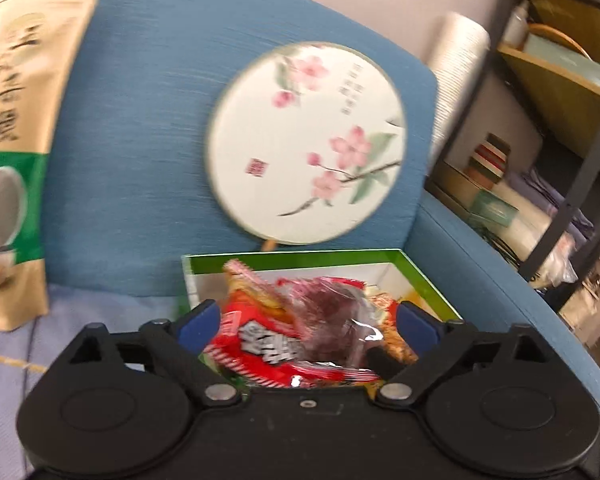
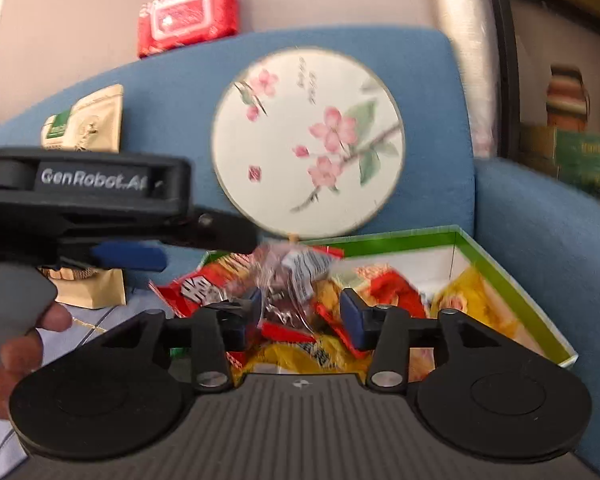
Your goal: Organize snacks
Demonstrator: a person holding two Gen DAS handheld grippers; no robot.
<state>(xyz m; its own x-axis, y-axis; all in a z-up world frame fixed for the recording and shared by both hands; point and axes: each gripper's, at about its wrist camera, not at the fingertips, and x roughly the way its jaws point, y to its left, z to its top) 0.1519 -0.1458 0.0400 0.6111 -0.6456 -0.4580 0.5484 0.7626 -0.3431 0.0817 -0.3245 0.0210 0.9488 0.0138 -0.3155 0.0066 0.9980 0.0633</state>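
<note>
on left tongs [image 2: 130, 258] side | label "genrobot.ai" | jaws wide

One green-rimmed box [image 2: 512, 280] heaped with more snack packets [image 2: 300, 280] than can be counted, one round painted fan [image 2: 308, 140], one tan standing pouch [image 2: 96, 120], one red wipes pack [image 2: 188, 16], two grippers.
</note>
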